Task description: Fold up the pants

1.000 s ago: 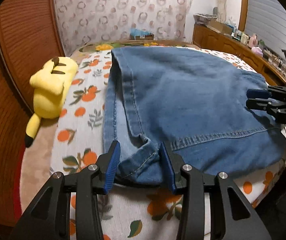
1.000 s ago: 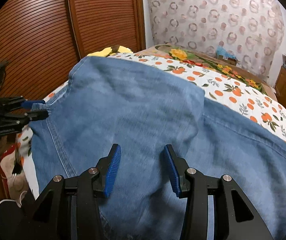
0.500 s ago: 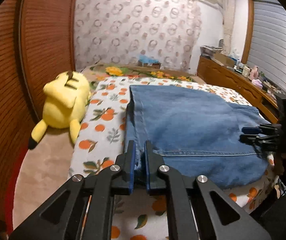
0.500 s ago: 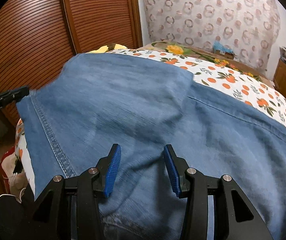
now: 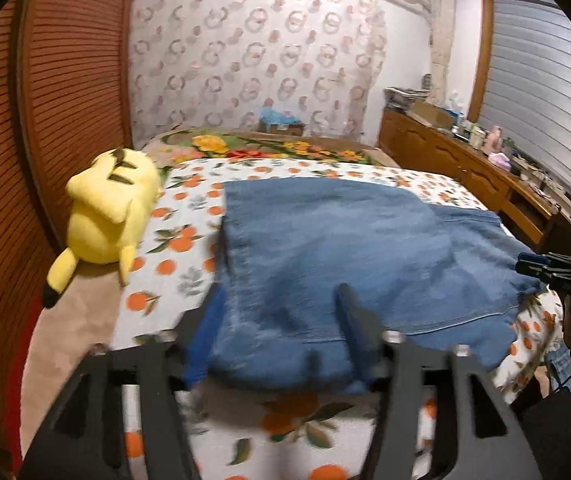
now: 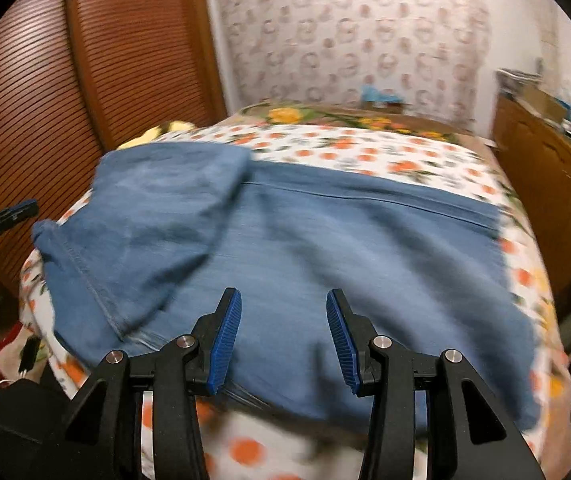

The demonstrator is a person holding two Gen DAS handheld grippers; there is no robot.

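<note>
My left claw [image 5: 281, 332] has just been opening; its jaws now stand wide apart at the bottom of the left wrist frame, the near hem of the jeans [image 5: 349, 256] lying between them, blurred, no pad pressing on it; my right claw [image 6: 283, 336] sits half open at the bottom centre of its own frame, gripping nothing, the denim spread beneath it; the jeans fill the middle of both frames, folded on the orange-print bedspread [image 5: 173, 264]; a yellow plush toy [image 5: 109, 212] lies at centre left of the left wrist frame.
</note>
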